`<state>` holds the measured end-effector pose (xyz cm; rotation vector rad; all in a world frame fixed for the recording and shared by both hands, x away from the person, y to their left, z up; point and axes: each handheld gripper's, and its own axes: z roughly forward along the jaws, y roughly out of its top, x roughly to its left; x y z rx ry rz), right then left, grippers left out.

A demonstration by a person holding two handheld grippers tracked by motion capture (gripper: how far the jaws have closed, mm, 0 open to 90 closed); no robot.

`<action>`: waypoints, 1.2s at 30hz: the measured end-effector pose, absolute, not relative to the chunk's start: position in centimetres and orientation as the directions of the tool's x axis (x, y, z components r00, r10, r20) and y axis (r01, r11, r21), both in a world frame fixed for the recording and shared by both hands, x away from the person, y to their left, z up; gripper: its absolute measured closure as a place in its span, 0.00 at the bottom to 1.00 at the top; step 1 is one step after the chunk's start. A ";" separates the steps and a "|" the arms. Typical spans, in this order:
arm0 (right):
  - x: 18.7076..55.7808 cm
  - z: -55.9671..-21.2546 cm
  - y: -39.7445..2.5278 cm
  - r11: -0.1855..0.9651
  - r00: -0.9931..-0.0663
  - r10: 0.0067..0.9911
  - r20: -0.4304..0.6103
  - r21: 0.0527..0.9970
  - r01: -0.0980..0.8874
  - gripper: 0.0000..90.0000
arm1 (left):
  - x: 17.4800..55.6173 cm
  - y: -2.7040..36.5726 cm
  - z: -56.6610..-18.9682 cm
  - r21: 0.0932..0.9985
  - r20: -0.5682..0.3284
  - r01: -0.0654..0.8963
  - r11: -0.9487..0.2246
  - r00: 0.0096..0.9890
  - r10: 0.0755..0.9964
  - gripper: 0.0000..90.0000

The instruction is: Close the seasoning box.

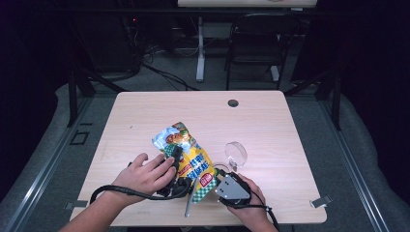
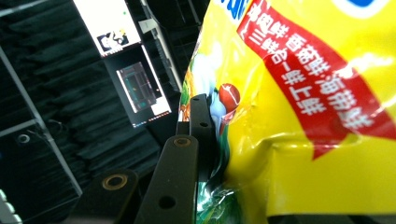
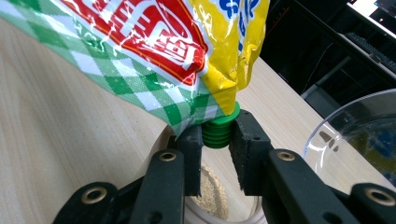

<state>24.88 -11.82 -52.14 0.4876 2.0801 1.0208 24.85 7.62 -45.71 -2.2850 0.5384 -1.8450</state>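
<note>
Pinching a ribbed green cap (image 3: 219, 130), right tongs (image 3: 217, 144) steady the crinkly pouch (image 1: 191, 157); left tongs (image 2: 208, 135) clamp its side.

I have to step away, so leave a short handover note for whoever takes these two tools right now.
Left tool: shut on the edge of the yellow pouch, holding it up over the table.
Right tool: jaws closed on the pouch's green cap.
A clear glass bowl sits just right of the pouch.
Done: pouch and cap both gripped.
Left: cap still on; probably unscrew it, then pour.
</note>
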 end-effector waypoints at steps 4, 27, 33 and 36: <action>24.9 -52.2 -11.8 0.615 -0.643 0.605 -0.470 0.789 0.002 0.83 | 24.9 8.0 -46.1 -0.296 0.922 -0.174 -0.939 0.203 -0.329 0.96; 24.8 -52.1 -11.9 0.616 -0.640 0.604 -0.476 0.788 -0.004 0.82 | 25.1 9.0 -47.7 -0.164 0.937 -0.156 -0.974 0.285 -0.203 0.96; 24.8 -52.1 -12.0 0.614 -0.639 0.606 -0.474 0.789 -0.002 0.82 | 25.1 9.4 -48.2 -0.124 0.933 -0.150 -0.981 0.320 -0.166 0.97; 24.8 -52.1 -12.0 0.615 -0.639 0.605 -0.475 0.788 -0.003 0.82 | 25.2 9.5 -48.4 -0.096 0.932 -0.146 -0.985 0.333 -0.140 0.97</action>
